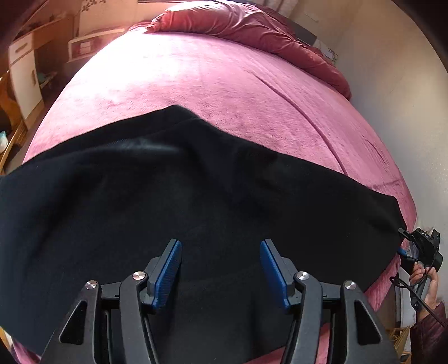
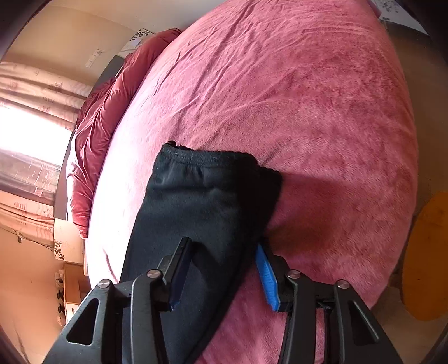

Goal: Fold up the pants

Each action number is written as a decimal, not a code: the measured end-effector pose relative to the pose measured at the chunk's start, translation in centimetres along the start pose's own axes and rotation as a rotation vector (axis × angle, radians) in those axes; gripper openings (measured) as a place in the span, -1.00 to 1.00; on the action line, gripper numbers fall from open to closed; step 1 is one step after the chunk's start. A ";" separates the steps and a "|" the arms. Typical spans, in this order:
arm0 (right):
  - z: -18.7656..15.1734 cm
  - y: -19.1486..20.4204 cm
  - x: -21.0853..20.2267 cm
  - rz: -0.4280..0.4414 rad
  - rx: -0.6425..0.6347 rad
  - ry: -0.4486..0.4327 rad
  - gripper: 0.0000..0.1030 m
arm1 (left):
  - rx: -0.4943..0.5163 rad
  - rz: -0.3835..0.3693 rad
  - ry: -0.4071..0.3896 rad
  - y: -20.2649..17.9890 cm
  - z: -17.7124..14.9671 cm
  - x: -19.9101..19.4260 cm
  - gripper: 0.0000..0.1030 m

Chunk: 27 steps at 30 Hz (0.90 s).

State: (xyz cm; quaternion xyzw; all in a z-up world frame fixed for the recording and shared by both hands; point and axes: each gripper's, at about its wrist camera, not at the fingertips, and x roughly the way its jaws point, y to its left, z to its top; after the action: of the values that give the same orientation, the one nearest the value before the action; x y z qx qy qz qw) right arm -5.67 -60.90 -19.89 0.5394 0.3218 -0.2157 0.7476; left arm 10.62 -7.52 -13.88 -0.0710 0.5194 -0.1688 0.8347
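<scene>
Black pants (image 1: 168, 201) lie spread across the near part of a pink bed (image 1: 212, 81). My left gripper (image 1: 221, 249) is open just above the cloth, its blue pads wide apart and holding nothing. In the right wrist view the pants (image 2: 201, 201) run away from me, with the ribbed elastic band (image 2: 204, 156) at the far end. My right gripper (image 2: 226, 249) is open, with the cloth lying between and under its fingers. The right gripper also shows in the left wrist view (image 1: 420, 249) at the pants' right end.
A dark red duvet (image 1: 252, 25) is bunched at the head of the bed. Wooden furniture (image 1: 25, 70) stands to the left. A wall (image 1: 392, 84) runs along the bed's right side. An orange object (image 2: 425, 252) lies on the floor past the bed's edge.
</scene>
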 end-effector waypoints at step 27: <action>-11.4 21.6 -3.8 0.279 -0.683 0.128 -0.70 | -0.077 0.013 0.064 2.3 -0.9 0.2 0.39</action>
State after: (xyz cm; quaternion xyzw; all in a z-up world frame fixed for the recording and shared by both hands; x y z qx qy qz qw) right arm 3.29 -43.18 -5.14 0.3102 0.3447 0.0423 0.8850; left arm 10.35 -5.43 -15.16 -0.0941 0.5525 -0.1453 0.8153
